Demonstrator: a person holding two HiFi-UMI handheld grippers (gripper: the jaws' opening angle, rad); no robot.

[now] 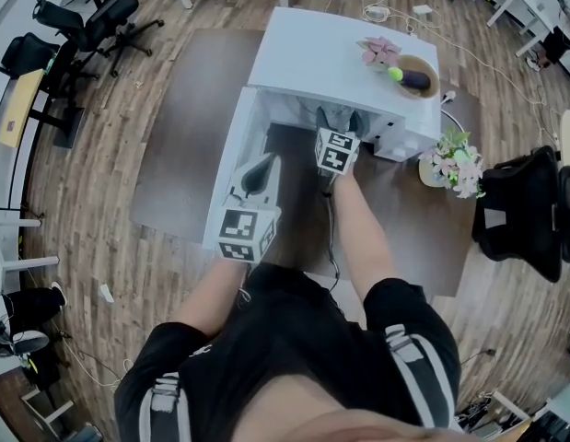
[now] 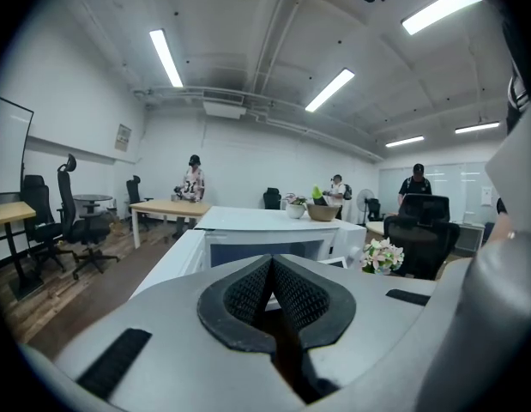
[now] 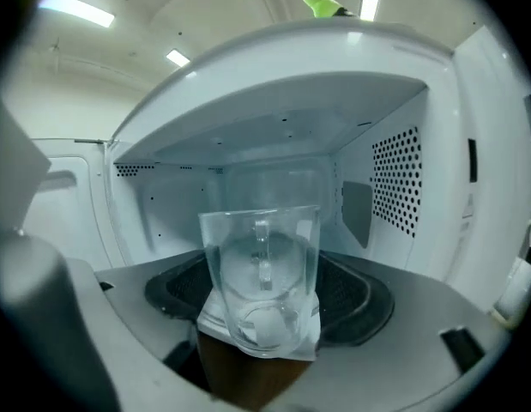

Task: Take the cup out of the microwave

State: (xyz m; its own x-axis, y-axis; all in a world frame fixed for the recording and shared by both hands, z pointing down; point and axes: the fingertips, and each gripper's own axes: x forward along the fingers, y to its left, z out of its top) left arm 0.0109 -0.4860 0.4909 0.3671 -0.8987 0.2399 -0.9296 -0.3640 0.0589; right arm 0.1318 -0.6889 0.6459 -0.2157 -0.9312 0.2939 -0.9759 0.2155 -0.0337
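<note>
I see the boxy white microwave oven (image 1: 312, 53) with its white door (image 1: 231, 168) swung wide open to the left. My left gripper (image 2: 272, 292) hangs by that door, its pads pressed together on nothing. My right gripper (image 3: 263, 269) reaches into the cavity, jaws clamped on the sides of the clear glass cup (image 3: 261, 247). The cup is upright near the cavity's front, handle facing away.
</note>
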